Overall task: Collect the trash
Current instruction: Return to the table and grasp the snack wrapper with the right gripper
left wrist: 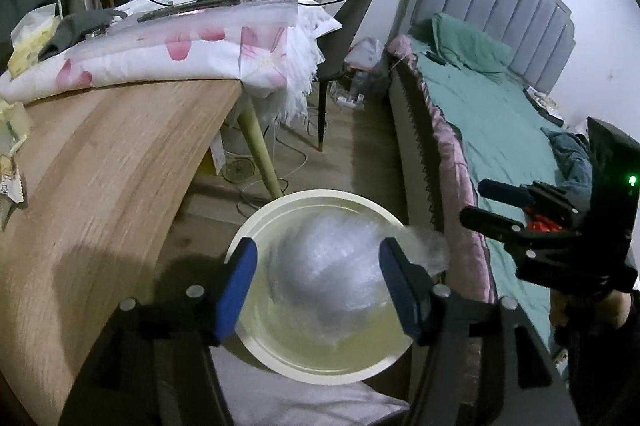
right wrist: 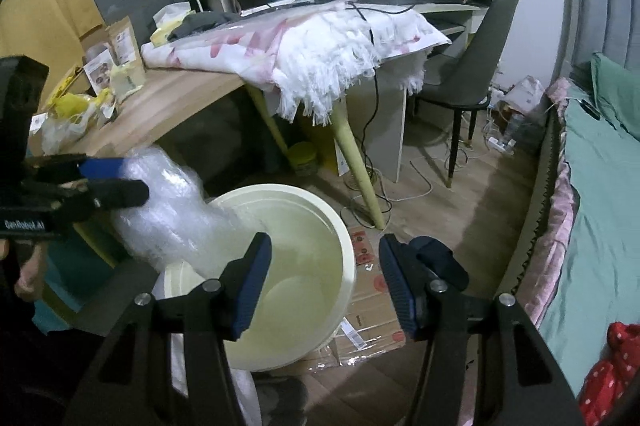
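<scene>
A cream round trash bin (left wrist: 316, 362) stands on the floor beside the wooden table (left wrist: 100, 161). A wad of clear bubble wrap (left wrist: 328, 270) hangs blurred over the bin's mouth, between the open fingers of my left gripper (left wrist: 316, 286). In the right wrist view the bubble wrap (right wrist: 168, 205) slants from the left gripper (right wrist: 116, 181) down into the bin (right wrist: 320, 226); whether it is still touching the fingers I cannot tell. My right gripper (right wrist: 324, 282) is open and empty above the bin's right rim. It also shows in the left wrist view (left wrist: 492, 201).
A bed (left wrist: 500, 129) with green sheets runs along the right. Flattened cardboard (right wrist: 368, 306) lies on the floor by the bin. The table holds a pink-flowered cloth (left wrist: 160, 53), yellow bags (right wrist: 76, 109) and packets. A grey chair (right wrist: 472, 65) and cables stand further back.
</scene>
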The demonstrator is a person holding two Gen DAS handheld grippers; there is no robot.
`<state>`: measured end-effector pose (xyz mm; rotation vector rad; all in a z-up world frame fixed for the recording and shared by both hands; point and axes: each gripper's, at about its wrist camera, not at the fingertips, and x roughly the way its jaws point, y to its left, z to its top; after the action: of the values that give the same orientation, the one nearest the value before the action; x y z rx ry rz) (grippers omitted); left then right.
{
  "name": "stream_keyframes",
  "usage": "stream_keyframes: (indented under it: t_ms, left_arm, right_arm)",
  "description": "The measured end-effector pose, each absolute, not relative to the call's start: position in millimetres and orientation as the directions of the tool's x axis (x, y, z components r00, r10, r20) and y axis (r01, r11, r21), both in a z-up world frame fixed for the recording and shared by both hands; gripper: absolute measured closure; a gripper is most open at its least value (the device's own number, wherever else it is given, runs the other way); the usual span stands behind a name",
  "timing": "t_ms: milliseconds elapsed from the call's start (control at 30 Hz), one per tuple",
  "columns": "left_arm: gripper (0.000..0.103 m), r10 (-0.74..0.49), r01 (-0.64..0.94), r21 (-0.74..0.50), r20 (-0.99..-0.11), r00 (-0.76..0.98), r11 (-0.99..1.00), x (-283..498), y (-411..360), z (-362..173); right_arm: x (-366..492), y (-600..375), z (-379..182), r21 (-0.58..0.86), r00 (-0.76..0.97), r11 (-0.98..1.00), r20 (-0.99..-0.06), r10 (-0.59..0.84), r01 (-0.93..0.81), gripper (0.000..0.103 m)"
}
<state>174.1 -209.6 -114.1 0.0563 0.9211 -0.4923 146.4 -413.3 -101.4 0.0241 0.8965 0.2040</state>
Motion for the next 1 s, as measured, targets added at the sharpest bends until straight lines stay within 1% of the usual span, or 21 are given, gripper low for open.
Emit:
stream_keyframes:
  t_ms: [133, 200, 267, 333, 567, 767, 1000]
  left_arm:
    - [0.036, -0.383, 0.437, -0.149, -0.766, 0.516, 0.887, 168, -203, -110]
    - [0.028, -0.394, 0.429, -0.168, -0.761, 0.516, 0.887, 166, -198, -110]
    - [0.025, -0.396, 0.419, -0.176, -0.754, 0.524, 0.891, 164, -192, -107]
    - [0.024, -0.398, 0.411, -0.182, -0.745, 0.535, 0.893, 161, -186, -104]
    - [0.024, -0.379, 0.372, -0.174, -0.706, 0.598, 0.912, 150, -153, -85]
    - [0.024, -0.322, 0.334, -0.114, -0.663, 0.676, 0.936, 133, -115, -68]
    - [0.024, -0.27, 0.271, -0.096, -0.622, 0.735, 0.958, 114, -67, -53]
  right_arm:
    - [147, -399, -98, 0.101, 0.606, 0.978, -0.772, 0.194, -0.184, 0.049]
    - [150, -389, -96, 0.102, 0.605, 0.974, -0.768, 0.208, -0.204, 0.049]
    - [152, -379, -94, 0.102, 0.606, 0.97, -0.766, 0.218, -0.219, 0.047]
    - [154, -370, -91, 0.101, 0.606, 0.968, -0.763, 0.225, -0.232, 0.044]
    - [160, -340, -82, 0.083, 0.605, 0.959, -0.76, 0.236, -0.271, 0.042]
    - [166, -304, -71, 0.075, 0.606, 0.94, -0.747, 0.274, -0.332, 0.042]
    - [172, -252, -58, 0.066, 0.598, 0.907, -0.731, 0.328, -0.417, 0.041]
